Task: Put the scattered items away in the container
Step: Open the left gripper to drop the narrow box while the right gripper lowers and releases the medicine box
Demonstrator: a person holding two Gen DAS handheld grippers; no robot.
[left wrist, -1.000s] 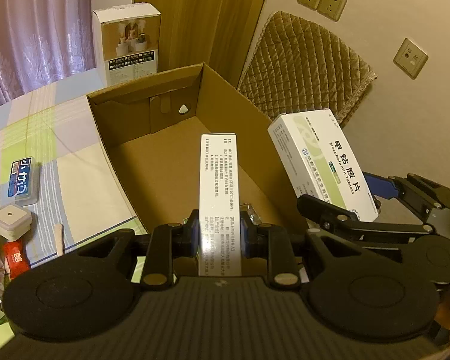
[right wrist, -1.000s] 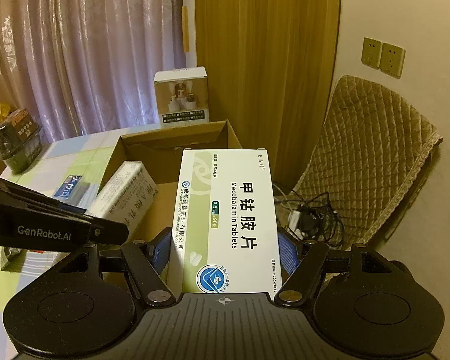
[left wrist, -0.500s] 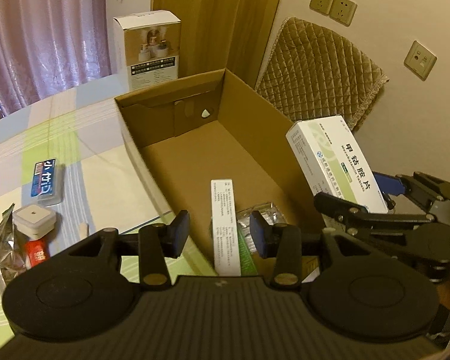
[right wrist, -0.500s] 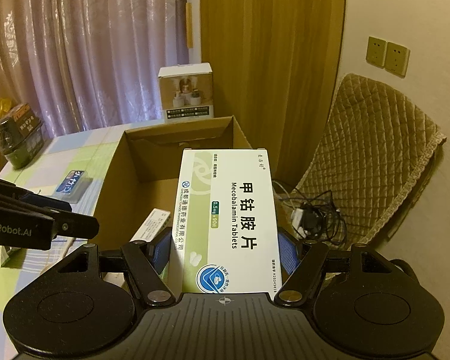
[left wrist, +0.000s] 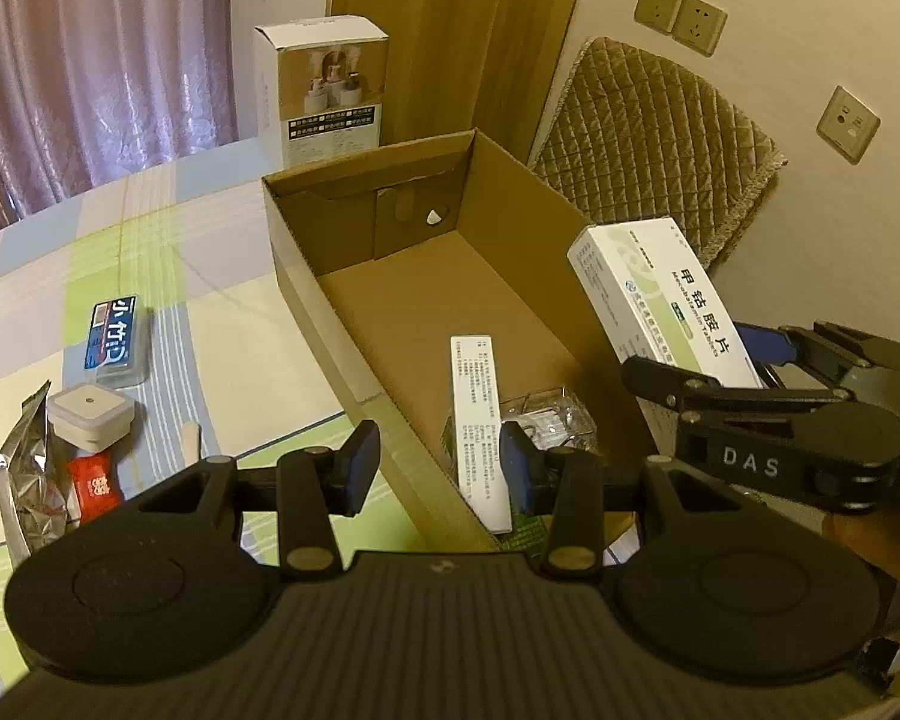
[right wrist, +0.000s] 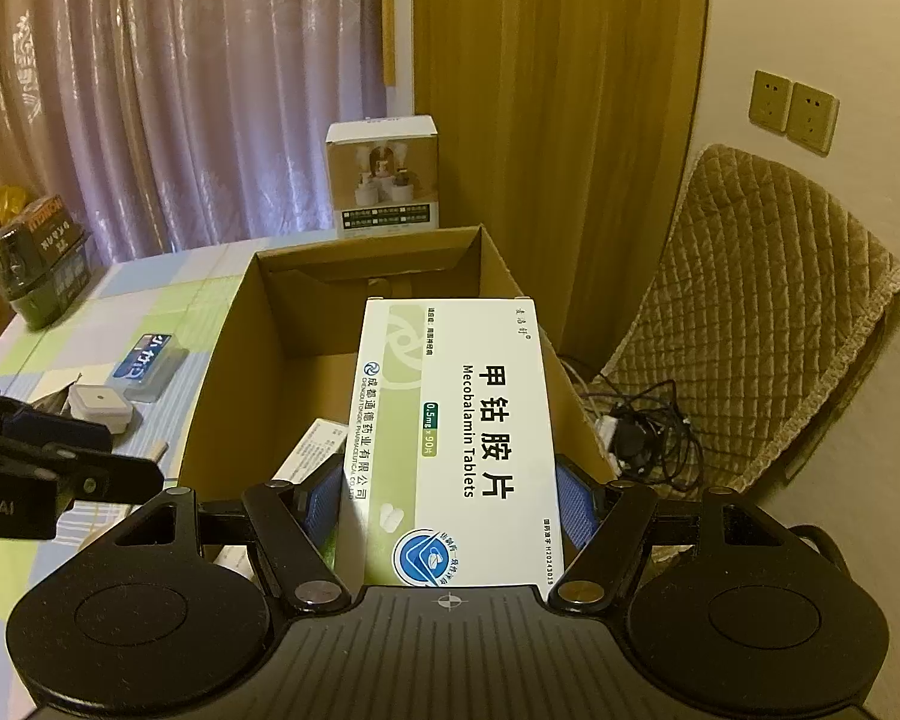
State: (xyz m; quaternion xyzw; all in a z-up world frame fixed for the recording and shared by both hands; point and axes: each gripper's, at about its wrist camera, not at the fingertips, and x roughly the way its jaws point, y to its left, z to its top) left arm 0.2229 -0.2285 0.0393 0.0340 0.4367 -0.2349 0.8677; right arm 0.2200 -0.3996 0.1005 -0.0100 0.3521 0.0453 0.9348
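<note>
The cardboard box [left wrist: 426, 300] sits open on the table [left wrist: 222, 324], with a narrow white carton [left wrist: 480, 420] and clear wrapping [left wrist: 546, 414] lying inside. The right gripper [right wrist: 450, 501] clamps a medicine box [right wrist: 456, 438] above it. The left gripper [left wrist: 438, 462] stands released, empty.

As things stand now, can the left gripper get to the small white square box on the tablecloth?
Probably yes. The left gripper is open and holds nothing, and the small white square box lies uncovered on the tablecloth, outside the cardboard box, with nothing between them.
</note>
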